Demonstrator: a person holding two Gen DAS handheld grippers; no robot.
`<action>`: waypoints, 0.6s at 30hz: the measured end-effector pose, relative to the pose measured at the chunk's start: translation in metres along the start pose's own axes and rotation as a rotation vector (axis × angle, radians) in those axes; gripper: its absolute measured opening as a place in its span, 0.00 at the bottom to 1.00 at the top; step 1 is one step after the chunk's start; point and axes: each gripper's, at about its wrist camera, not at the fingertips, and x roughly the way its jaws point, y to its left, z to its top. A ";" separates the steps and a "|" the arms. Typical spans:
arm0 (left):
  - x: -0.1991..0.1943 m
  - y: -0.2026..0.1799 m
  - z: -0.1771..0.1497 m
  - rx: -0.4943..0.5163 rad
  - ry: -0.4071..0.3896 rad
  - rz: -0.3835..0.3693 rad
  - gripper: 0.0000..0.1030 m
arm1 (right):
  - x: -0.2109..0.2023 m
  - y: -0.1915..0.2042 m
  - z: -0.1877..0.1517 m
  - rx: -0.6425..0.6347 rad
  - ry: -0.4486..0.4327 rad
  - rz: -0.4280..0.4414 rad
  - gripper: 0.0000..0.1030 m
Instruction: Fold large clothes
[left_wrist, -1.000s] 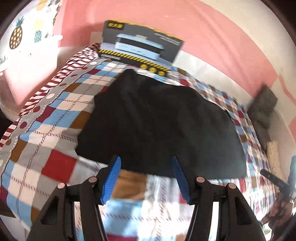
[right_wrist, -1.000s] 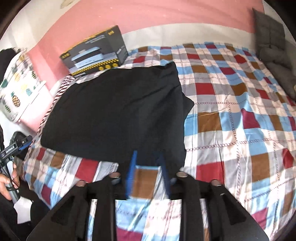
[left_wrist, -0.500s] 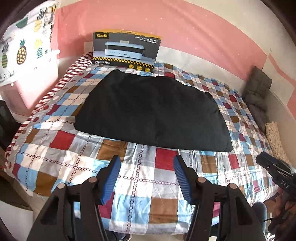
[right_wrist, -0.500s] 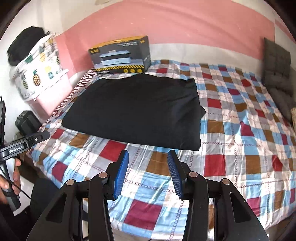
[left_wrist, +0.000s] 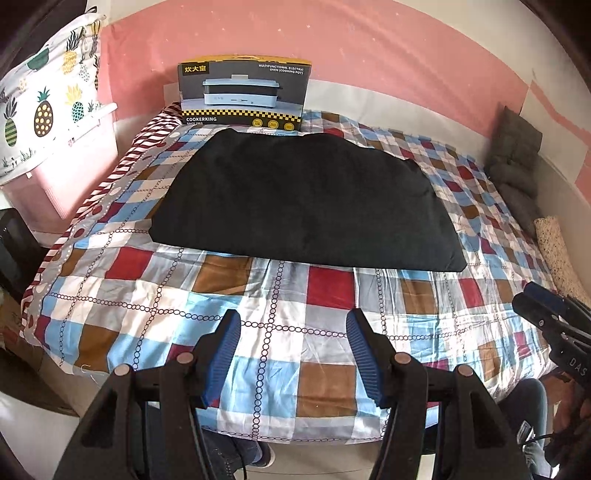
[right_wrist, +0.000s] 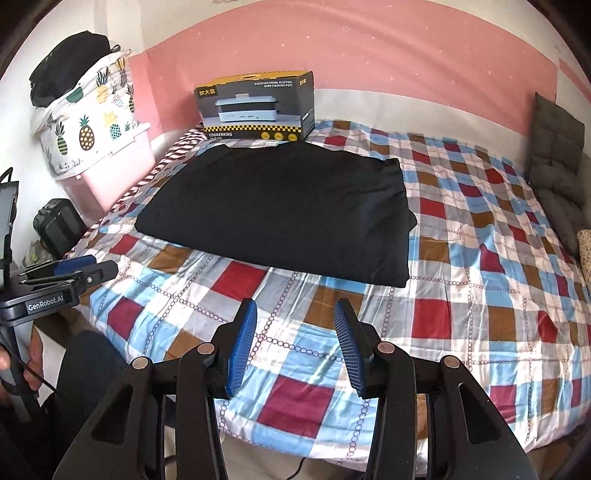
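Note:
A black garment (left_wrist: 303, 206) lies folded flat in a broad rectangle on the checked bedspread (left_wrist: 258, 314); it also shows in the right wrist view (right_wrist: 280, 206). My left gripper (left_wrist: 293, 350) is open and empty, held back over the bed's near edge, well short of the garment. My right gripper (right_wrist: 293, 343) is open and empty, also back over the near edge. Each gripper shows at the side of the other's view: the right one (left_wrist: 546, 314) and the left one (right_wrist: 74, 273).
A cooker box (left_wrist: 243, 92) stands at the bed's head just behind the garment. A pineapple-print bag on a pink bin (right_wrist: 96, 122) sits left of the bed. Grey cushions (right_wrist: 557, 166) line the right wall. A black case (right_wrist: 55, 225) sits on the floor left.
Both grippers have pulled back from the garment's near edge toward the foot of the bed. The right gripper, nearly shut a second ago, has opened. The garment lies flat and released.

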 end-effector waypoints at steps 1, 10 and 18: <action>-0.001 -0.001 -0.001 0.004 -0.003 0.008 0.60 | 0.000 0.000 0.000 -0.002 0.001 0.000 0.43; -0.001 -0.002 -0.002 0.002 -0.005 0.017 0.60 | 0.000 0.003 -0.001 -0.002 0.002 0.001 0.43; 0.001 0.000 -0.004 -0.004 0.004 0.014 0.60 | 0.002 0.004 -0.004 -0.005 0.009 0.000 0.43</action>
